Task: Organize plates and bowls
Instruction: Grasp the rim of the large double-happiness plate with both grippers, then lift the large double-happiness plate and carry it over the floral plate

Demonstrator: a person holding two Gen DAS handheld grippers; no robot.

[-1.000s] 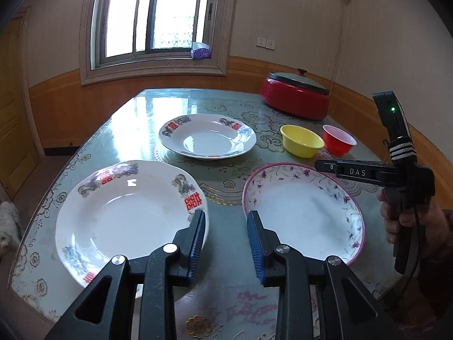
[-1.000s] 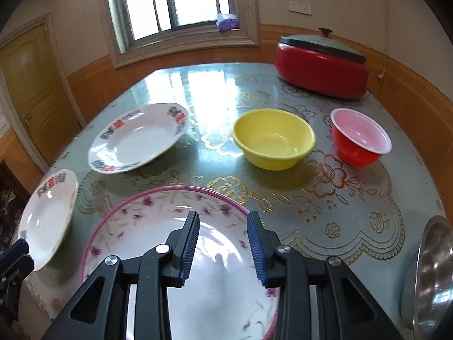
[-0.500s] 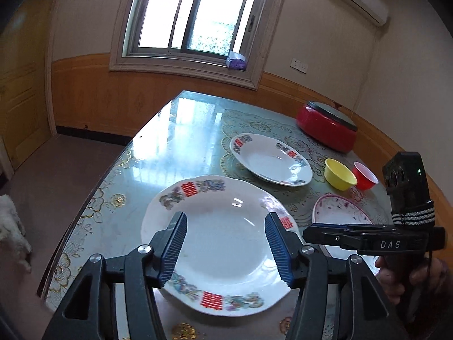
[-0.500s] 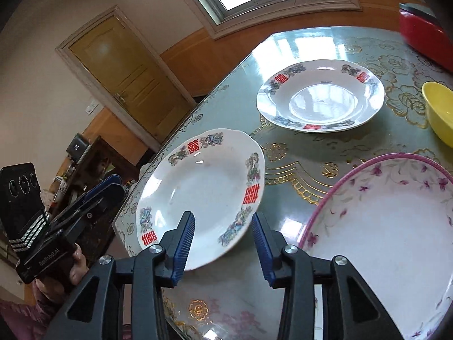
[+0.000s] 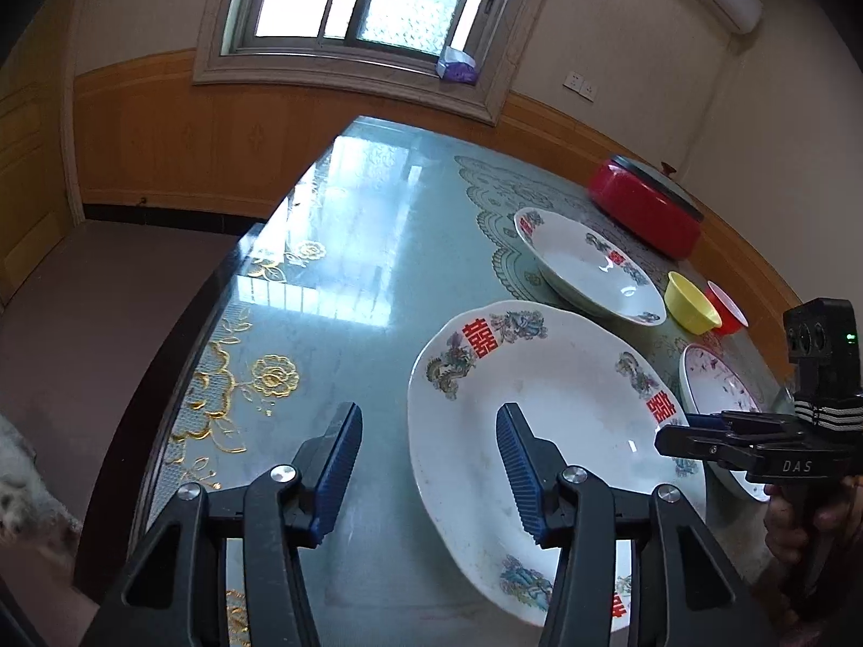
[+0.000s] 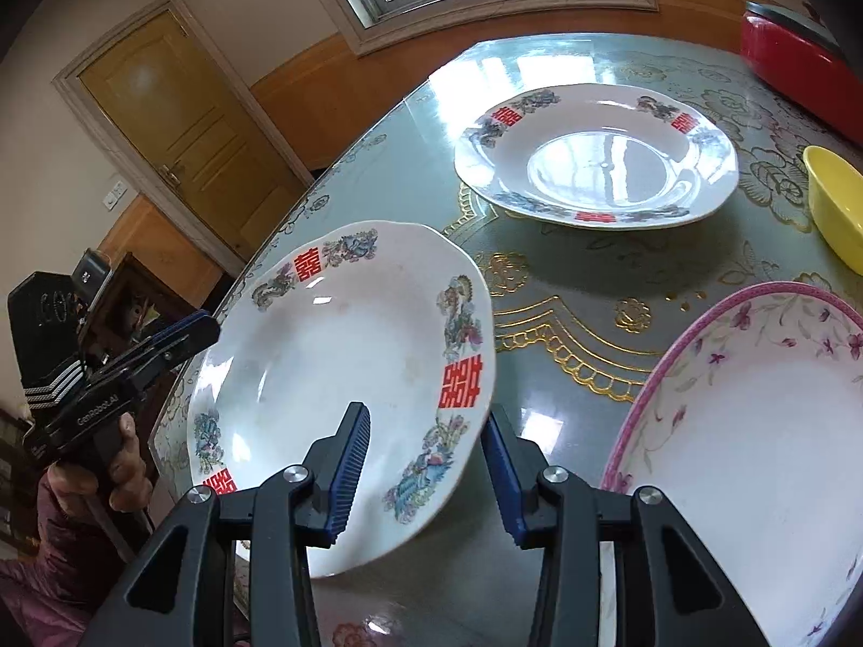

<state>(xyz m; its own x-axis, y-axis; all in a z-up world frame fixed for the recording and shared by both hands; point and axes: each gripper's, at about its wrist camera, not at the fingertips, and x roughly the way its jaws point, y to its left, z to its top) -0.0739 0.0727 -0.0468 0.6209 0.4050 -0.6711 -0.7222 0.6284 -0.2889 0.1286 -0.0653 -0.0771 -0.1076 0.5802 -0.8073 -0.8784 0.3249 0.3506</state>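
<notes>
A white plate with red characters lies near the table's front left edge. My left gripper straddles its left rim, one finger over the plate and one over the table. Its jaws are closing and the pads are clear of the rim. My right gripper straddles the plate's right rim with its jaws opening, pads also clear. A matching plate sits farther back. A pink-rimmed floral plate lies to the right, with a yellow bowl and a red bowl behind it.
A red lidded pot stands at the back right by the wall. The table's dark edge curves close on the left, with floor beyond. A person's hand holds the left gripper off that edge.
Both grippers swung left and sank toward the near white plate: the left from the gap between two plates, the right from over the pink plate. Both pairs of jaws stand wider.
</notes>
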